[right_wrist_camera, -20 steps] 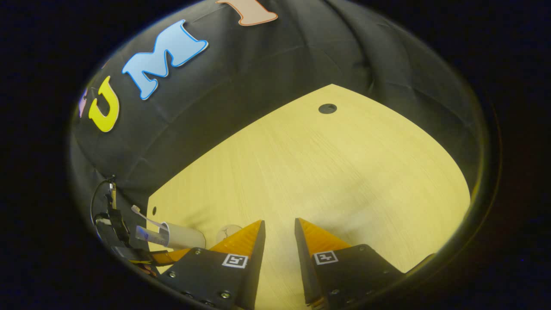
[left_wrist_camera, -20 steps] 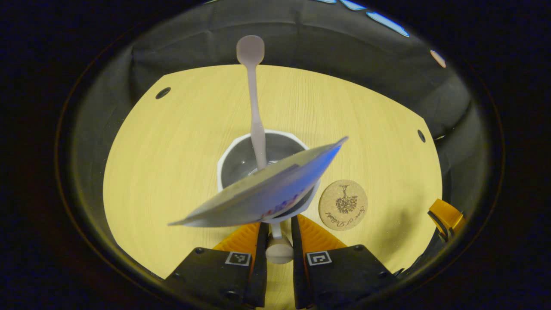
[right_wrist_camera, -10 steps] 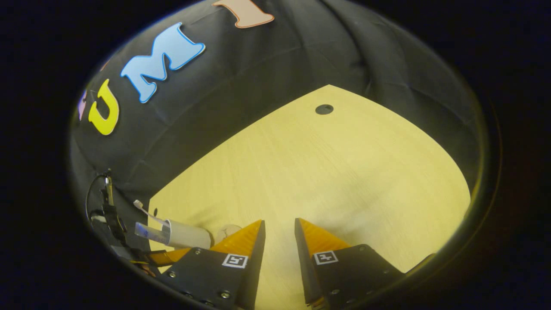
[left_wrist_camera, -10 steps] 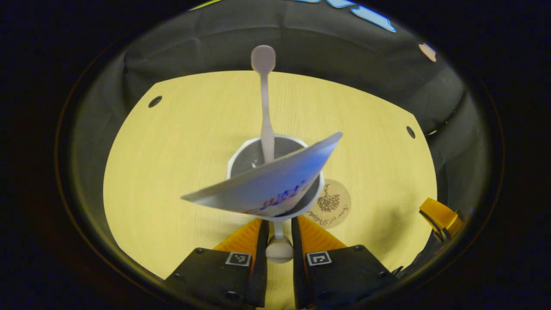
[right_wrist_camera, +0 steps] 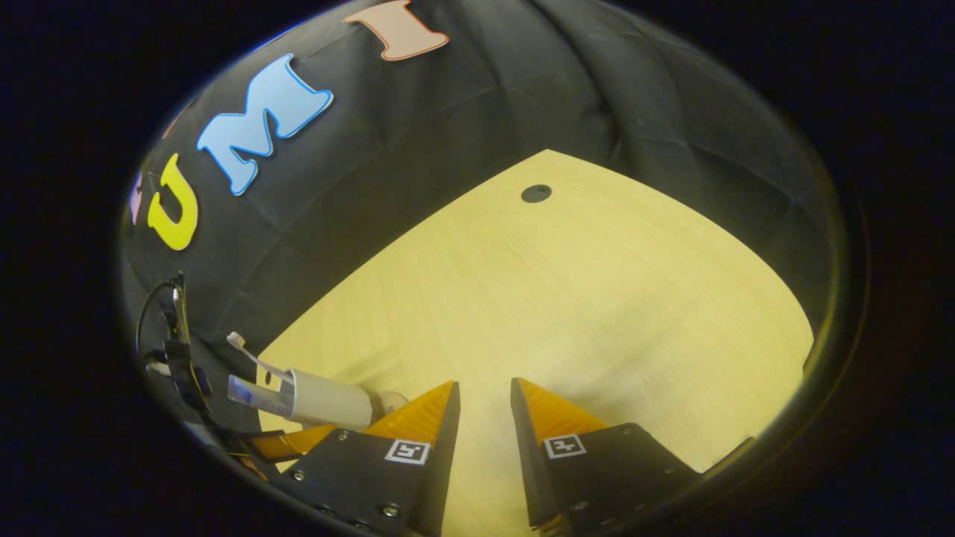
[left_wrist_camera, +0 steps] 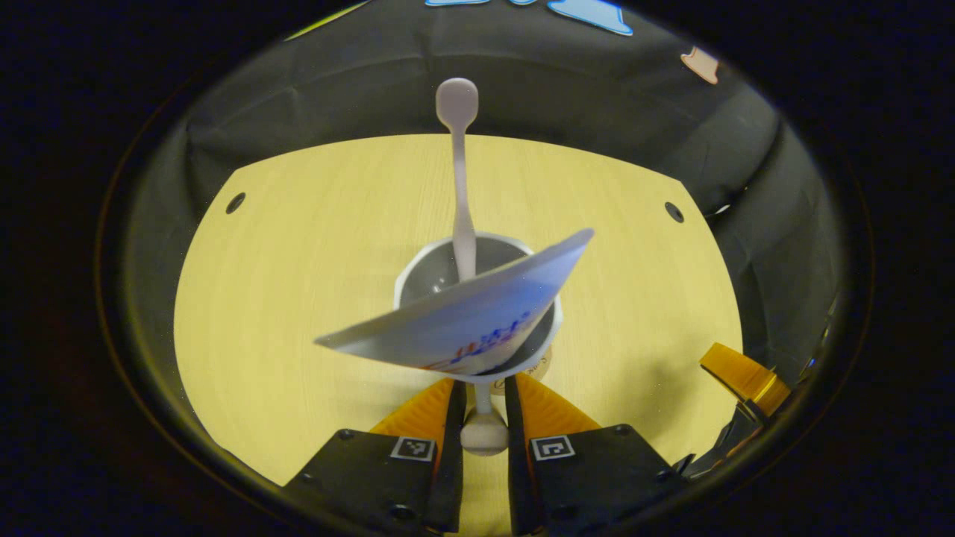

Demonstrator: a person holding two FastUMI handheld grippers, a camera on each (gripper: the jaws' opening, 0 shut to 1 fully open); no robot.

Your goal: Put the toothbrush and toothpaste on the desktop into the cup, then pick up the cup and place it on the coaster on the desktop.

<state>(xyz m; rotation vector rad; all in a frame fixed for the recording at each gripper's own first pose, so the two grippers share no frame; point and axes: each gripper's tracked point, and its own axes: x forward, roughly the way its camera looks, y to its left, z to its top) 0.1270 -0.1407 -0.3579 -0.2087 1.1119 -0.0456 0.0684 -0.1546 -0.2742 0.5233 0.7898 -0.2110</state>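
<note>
The left gripper had its fingers pinched on the handle of the cup, a light, rigid, top-heavy load carrying toothbrush and toothpaste above the tabletop, while the right gripper hung narrowly parted, holding nothing.

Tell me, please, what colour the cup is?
White, the cup; clearest in the right gripper view.

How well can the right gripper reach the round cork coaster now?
Probably not: the white cup, gripped by its handle in the left gripper, hangs over the round cork coaster, nearly covering it. The right gripper hovers apart over bare desktop.
</note>
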